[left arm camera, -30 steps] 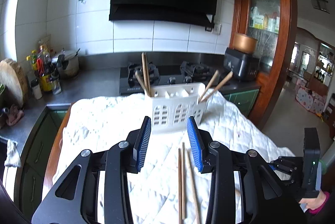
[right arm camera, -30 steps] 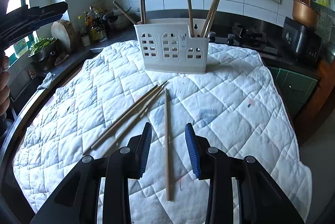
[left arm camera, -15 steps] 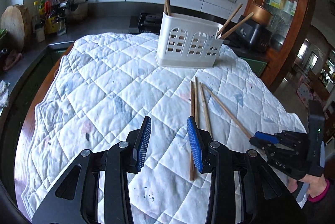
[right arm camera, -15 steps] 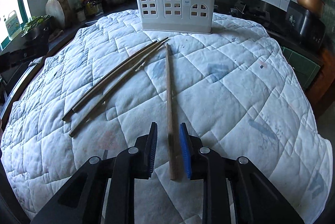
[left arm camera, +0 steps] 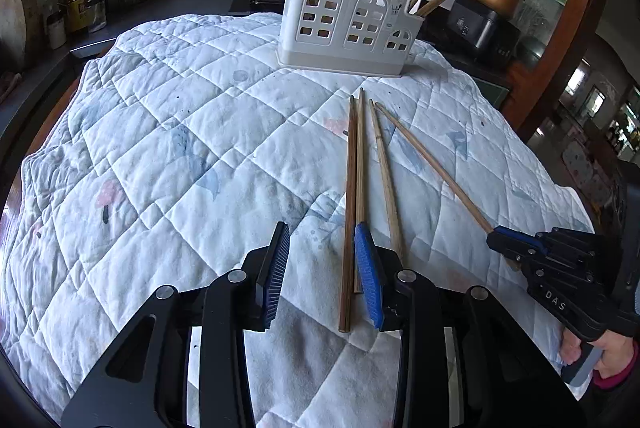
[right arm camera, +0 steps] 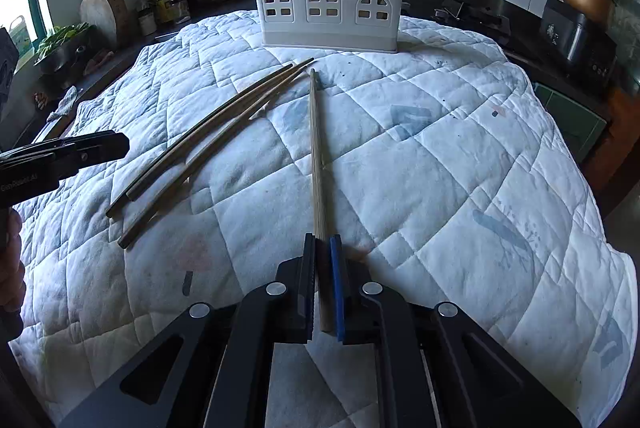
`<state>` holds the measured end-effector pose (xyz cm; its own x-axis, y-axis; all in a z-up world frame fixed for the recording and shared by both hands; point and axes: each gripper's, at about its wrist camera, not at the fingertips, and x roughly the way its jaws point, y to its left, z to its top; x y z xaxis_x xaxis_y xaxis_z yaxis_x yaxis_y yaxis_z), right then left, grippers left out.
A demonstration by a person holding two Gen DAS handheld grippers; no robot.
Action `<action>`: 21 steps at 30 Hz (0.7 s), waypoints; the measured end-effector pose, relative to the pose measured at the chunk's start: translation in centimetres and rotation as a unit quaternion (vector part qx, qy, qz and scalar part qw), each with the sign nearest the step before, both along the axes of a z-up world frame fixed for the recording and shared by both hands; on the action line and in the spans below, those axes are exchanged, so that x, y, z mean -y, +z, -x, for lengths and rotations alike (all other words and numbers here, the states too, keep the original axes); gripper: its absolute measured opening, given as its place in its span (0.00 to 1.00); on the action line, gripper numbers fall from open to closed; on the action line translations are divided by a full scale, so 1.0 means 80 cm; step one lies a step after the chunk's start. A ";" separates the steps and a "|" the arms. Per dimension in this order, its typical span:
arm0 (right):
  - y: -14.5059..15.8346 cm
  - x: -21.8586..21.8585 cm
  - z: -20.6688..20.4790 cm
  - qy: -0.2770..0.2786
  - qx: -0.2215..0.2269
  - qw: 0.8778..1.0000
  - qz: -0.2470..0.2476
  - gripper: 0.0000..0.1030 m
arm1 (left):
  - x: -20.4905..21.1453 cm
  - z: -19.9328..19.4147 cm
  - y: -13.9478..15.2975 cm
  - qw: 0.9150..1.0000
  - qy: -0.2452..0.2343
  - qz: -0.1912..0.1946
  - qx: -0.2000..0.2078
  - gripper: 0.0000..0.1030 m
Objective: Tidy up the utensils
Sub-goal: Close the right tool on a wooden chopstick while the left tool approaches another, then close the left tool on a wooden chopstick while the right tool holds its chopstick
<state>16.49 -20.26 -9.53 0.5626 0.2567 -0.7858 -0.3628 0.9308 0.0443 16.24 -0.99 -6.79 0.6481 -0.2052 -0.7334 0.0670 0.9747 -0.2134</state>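
Right gripper point(right arm camera: 322, 284) clamped on near end of single chopstick point(right arm camera: 317, 155); stick runs straight ahead from the jaws, far tip aimed at white utensil holder point(right arm camera: 328, 7) at the far side of the quilt-covered desk point(right arm camera: 460, 167), near end still on the quilt. Left gripper point(left arm camera: 322, 272) closing but not yet gripping: dark chopstick point(left arm camera: 351, 211) lies between its jaws near the right pad; its partner point(left arm camera: 361, 155) passes under that pad, light chopstick point(left arm camera: 383, 163) just outside. All three lie lengthwise toward the holder. Right hand is nearer to lifting; likely next move is raise and tip upright.
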 end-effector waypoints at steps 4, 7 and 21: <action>-0.001 0.002 0.001 -0.002 -0.002 1.000 -0.006 0.07 | 0.009 -0.012 -0.011 1.000 -0.007 0.000 -0.010 0.17; -0.001 0.004 0.001 -0.003 -0.004 1.000 -0.011 0.07 | 0.014 -0.018 -0.016 1.000 -0.010 0.006 -0.015 0.17; -0.002 0.005 0.001 -0.003 -0.004 1.000 -0.015 0.07 | 0.016 -0.031 -0.023 1.000 -0.013 0.009 -0.021 0.17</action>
<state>16.45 -20.66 -9.66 0.5573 0.2773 -0.7827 -0.3569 0.9311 0.0757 18.74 -2.30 -8.66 0.6117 -0.2347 -0.7555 0.0826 0.9687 -0.2340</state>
